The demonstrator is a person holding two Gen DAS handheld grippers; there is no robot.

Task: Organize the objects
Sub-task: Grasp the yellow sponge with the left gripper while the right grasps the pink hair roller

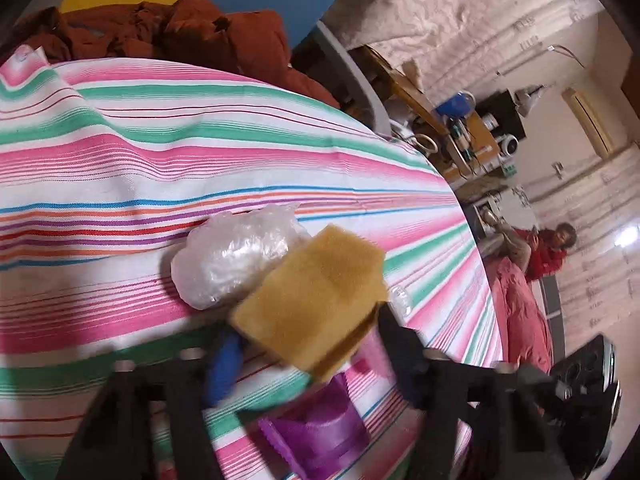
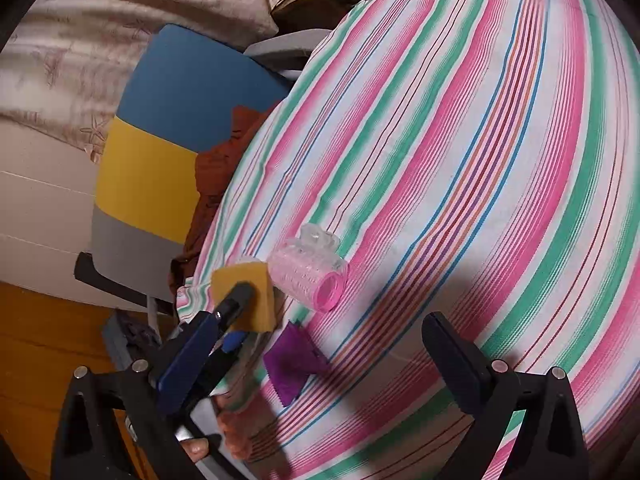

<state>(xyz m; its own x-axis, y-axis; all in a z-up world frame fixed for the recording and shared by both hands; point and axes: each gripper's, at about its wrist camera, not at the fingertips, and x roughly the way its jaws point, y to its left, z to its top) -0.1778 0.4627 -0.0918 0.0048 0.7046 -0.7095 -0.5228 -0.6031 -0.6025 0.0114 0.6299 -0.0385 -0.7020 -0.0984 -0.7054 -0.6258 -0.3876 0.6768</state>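
My left gripper is shut on a yellow-brown sponge, held just above the striped cloth. A crumpled clear plastic bundle lies behind the sponge, touching it on the left. Under the gripper lies a purple plastic piece. In the right wrist view the sponge shows pinched by the left gripper's fingers, near the cloth's left edge. A pink hair roller in clear plastic lies beside it. My right gripper is open above the purple piece, holding nothing.
A blue, yellow and grey chair stands beyond the cloth's edge, with a rust-brown garment heaped against it. A cluttered desk and a person in red are far off. A hand holds the left gripper.
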